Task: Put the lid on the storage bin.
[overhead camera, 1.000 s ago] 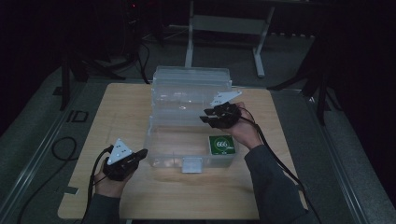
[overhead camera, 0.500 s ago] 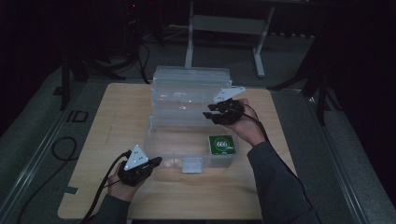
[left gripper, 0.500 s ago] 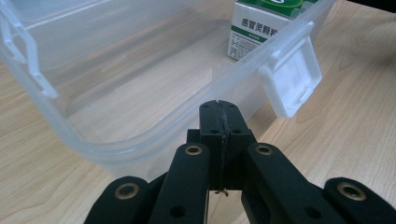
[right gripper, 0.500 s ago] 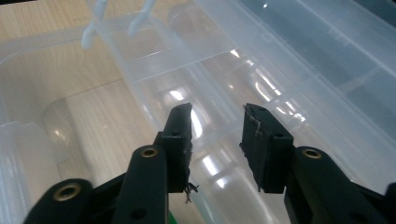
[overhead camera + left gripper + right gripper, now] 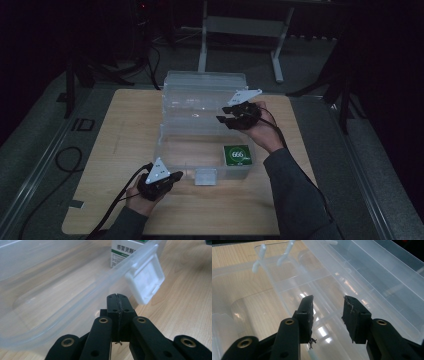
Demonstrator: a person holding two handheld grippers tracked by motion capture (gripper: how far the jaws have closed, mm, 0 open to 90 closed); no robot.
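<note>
A clear plastic bin [image 5: 170, 150] stands on the wooden table with its lid [image 5: 205, 87] raised at the back. A green and white box [image 5: 236, 155] marked 666 lies in the bin's front right corner. My left gripper [image 5: 176, 176] is shut and empty, low over the table just outside the bin's front wall, left of the white latch [image 5: 205, 176]. In the left gripper view my shut jaws [image 5: 117, 296] point at the bin's rim [image 5: 82, 293], with the latch [image 5: 147, 280] and the box [image 5: 125, 251] beyond. My right gripper [image 5: 223, 120] hovers open over the bin's back right; in its own view the gripper [image 5: 328, 303] holds nothing.
The table [image 5: 125, 125] has bare wood left of the bin and along the near edge. Cables [image 5: 65, 160] lie on the floor at the left. A metal stand [image 5: 240, 30] is behind the table in the dark.
My left gripper has moved right along the table front, toward the bin's latch, and a little lower. The right gripper has stayed over the bin's back right.
</note>
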